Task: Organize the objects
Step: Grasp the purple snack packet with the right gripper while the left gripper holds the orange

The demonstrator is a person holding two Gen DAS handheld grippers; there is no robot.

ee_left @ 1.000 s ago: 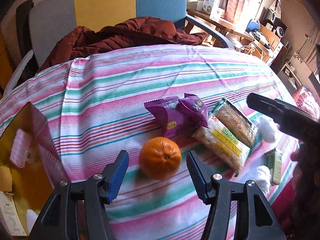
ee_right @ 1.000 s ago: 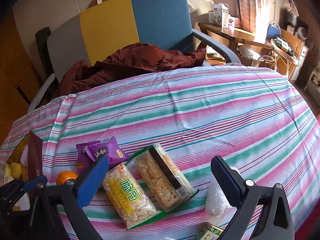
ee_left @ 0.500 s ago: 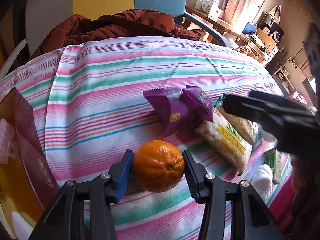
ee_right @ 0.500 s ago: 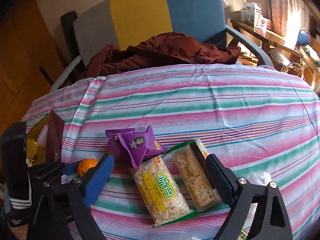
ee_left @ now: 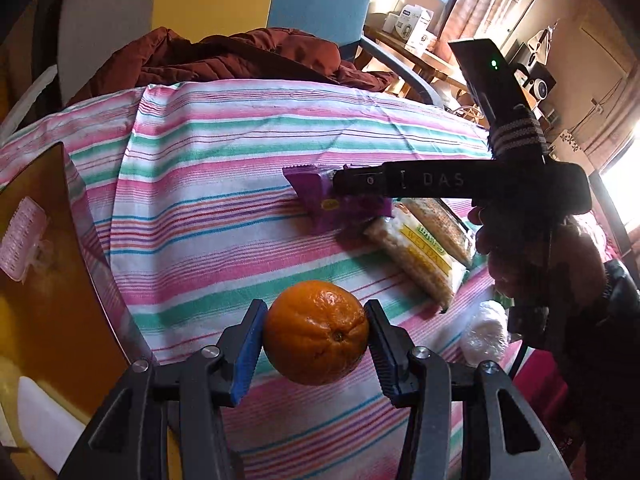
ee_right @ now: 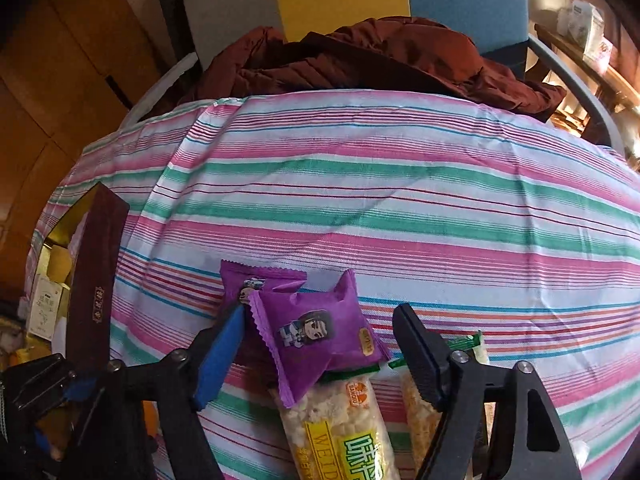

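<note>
Two pickups under way on the striped worktop
Left tool grips the orange; right tool is closing around the purple packet, pads not yet touching, then lift

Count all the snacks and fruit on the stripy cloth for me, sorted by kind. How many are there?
Orange, pinched in the left gripper: 1
Purple snack packets, between the right gripper's closing jaws: 2
Clear packs of puffed rice bars: 2
White wrapped lump: 1
Total: 6
</note>
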